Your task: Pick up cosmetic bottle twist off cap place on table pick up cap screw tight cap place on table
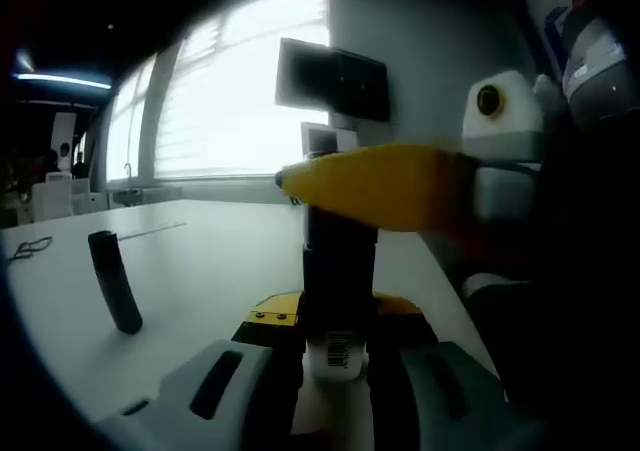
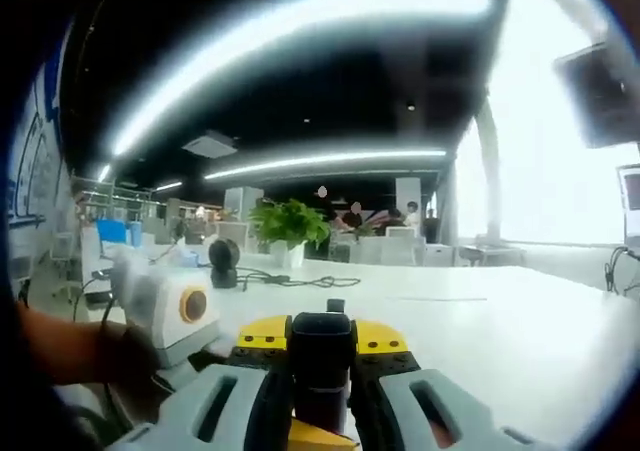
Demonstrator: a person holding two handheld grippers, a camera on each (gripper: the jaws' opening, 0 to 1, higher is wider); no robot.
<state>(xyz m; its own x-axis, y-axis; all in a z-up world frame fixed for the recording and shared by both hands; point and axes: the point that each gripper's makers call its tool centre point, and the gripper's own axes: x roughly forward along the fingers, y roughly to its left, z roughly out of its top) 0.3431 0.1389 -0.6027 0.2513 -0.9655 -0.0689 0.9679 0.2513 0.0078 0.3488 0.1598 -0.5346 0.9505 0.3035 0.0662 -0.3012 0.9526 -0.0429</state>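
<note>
the cosmetic bottle is standing upright above the table, left gripper clamping its lower body, right gripper clamping its cap, label mostly hidden.

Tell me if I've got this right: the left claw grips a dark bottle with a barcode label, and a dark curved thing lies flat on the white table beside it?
Not quite. In the left gripper view the dark curved thing stands upright on the white table, leaning slightly, not flat. The left claw does grip the dark bottle with a barcode label.
</note>
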